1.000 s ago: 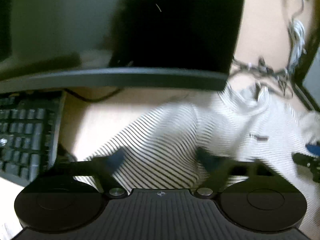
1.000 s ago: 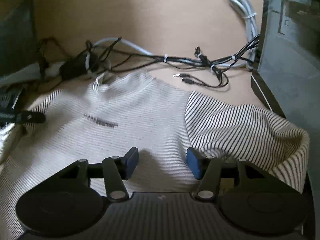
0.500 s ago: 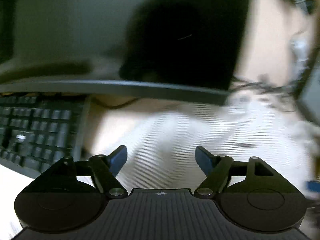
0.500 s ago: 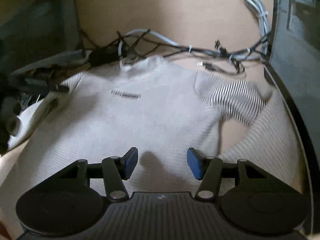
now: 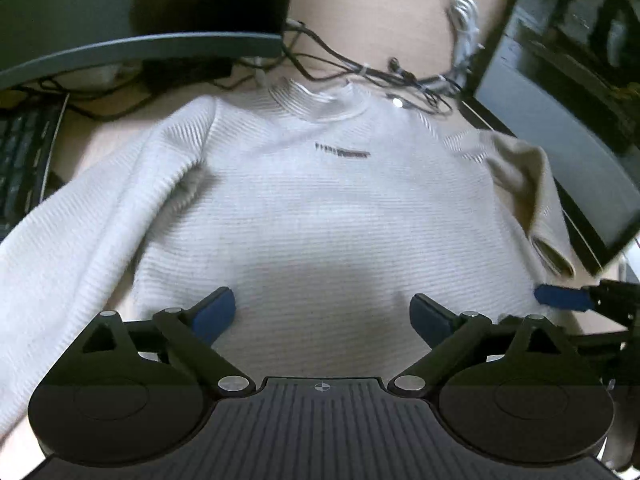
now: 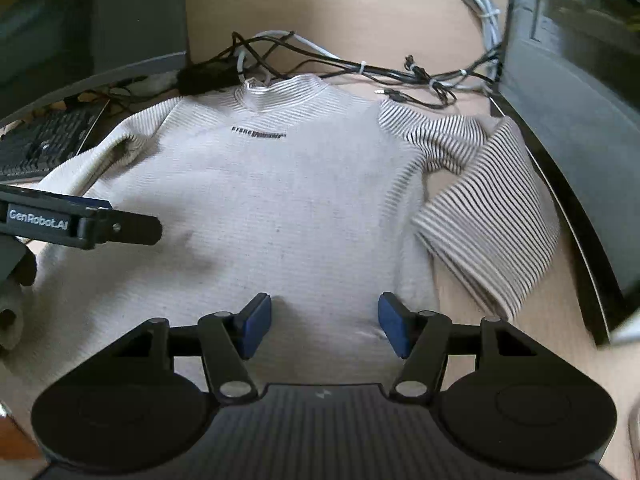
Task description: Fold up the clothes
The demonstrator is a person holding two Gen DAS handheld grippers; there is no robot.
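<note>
1. Left wrist view: left gripper (image 5: 322, 314) jaws wide apart, holding nothing, hovering over the near hem area of the sweater (image 5: 320, 216); right wrist view: right gripper (image 6: 324, 328) jaws also apart, empty, above the near part of the body panel.
2. Sweater lies front-up and spread on the desk (image 6: 360, 12), collar (image 6: 280, 90) at the far side, small printed logo (image 6: 258, 133) below it; body looks fairly flat.
3. Right sleeve (image 6: 488, 216) bent, doubled back on itself, cuff lying near-right beside the body; left sleeve (image 5: 72, 240) stretched out to the near-left, not folded in.
4. Progress judgement: early; garment laid out, no clean fold visible; sleeves and body folds all left.
5. Surroundings: cables (image 6: 360, 70) touching the collar edge; keyboard (image 6: 44, 144) far-left; monitor (image 6: 572, 120) right, close to the bent sleeve.
</note>
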